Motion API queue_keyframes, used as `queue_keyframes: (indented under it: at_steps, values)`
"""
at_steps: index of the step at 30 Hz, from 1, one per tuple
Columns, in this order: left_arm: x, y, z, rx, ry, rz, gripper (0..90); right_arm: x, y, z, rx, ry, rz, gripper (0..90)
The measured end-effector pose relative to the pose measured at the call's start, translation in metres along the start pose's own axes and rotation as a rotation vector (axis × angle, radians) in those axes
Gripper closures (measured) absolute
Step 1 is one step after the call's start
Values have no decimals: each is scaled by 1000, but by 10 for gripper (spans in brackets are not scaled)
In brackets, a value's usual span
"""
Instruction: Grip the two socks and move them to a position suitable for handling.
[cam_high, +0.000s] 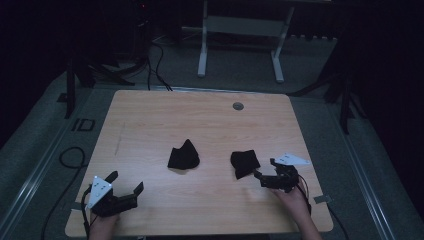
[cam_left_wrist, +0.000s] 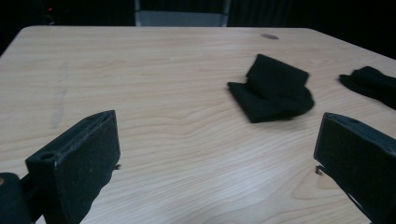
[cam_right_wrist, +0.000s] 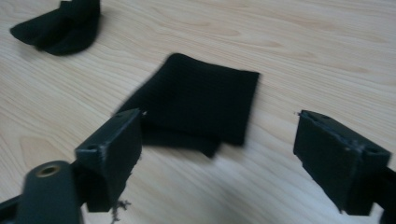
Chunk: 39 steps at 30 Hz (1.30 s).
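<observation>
— Black cloth, two pieces, on a pale wood counter (cam_high: 150, 125). Where does the work stand?

— The right tongs (cam_high: 264, 176), jaws spread, sit just beside the folded black cloth (cam_right_wrist: 196, 100), one jaw at its near corner. The second black cloth (cam_high: 183, 156) lies bunched at mid-counter, well apart from the left tongs (cam_high: 126, 186), also spread and empty.

— How to do the pick well?

— Likely by sliding one jaw low under the folded edge and closing on both layers, so that the fold holds.
</observation>
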<state>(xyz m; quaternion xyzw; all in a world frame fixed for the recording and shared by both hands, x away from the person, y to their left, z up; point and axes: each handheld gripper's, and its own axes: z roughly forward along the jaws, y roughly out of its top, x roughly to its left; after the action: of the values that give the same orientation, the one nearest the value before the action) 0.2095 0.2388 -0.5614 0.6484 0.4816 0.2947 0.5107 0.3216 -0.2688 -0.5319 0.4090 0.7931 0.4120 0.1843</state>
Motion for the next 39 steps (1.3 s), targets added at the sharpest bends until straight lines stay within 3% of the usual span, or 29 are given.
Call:
queue_keyframes:
  at_steps: [8, 11, 15, 18, 26, 31, 39]
  values:
    - [-11, -1, 7, 16, -50, -15, 7, 10, 18, 39, 47, 23, -52, 217]
    - [-13, -1, 8, 20, -53, 2, 7, 9, 21, 50, 61, 23, -58, 222]
    - [-15, -2, 8, 23, -53, -5, 7, 9, 23, 68, 90, 22, -72, 264]
    - [-15, -2, 7, 21, -46, -5, 7, 12, 19, 77, 127, 14, -107, 342]
    - [-21, -2, 11, 42, -73, -10, 7, 20, 17, 77, 112, 13, -121, 738]
    - [-29, 0, 13, 45, -81, -5, 7, 29, 21, 74, 125, -17, -153, 781]
    - [-40, 2, 16, 49, -117, 12, 7, 54, 31, 46, 55, 43, -190, 785]
